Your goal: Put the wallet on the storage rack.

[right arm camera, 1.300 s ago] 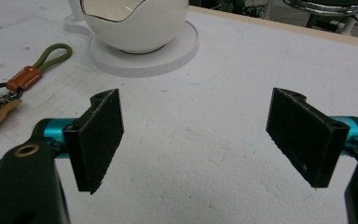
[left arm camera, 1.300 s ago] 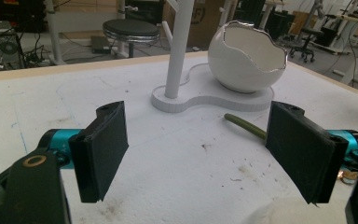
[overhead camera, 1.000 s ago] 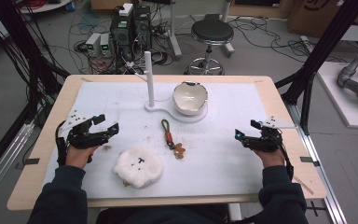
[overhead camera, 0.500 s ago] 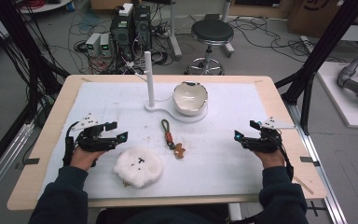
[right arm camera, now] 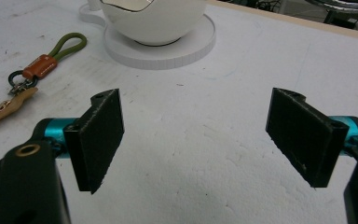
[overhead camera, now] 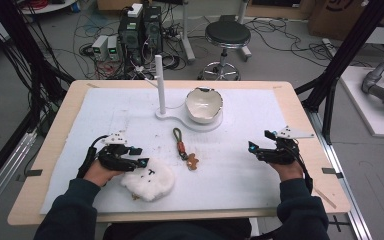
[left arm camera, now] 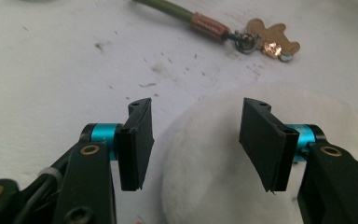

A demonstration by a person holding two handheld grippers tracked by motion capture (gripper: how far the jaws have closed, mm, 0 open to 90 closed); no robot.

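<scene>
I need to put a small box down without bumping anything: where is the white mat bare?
Bare room lies between the keychain and the right hand-held gripper, and along the mat's near edge right of the white fluffy pad. The far left corner is also free. It is crowded around the stand and bowl, and at the left hand-held gripper by the pad.

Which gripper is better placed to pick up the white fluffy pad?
Left. The left gripper is at the white fluffy pad, jaws astride its edge and closing. The right gripper is open, far across the table.
</scene>
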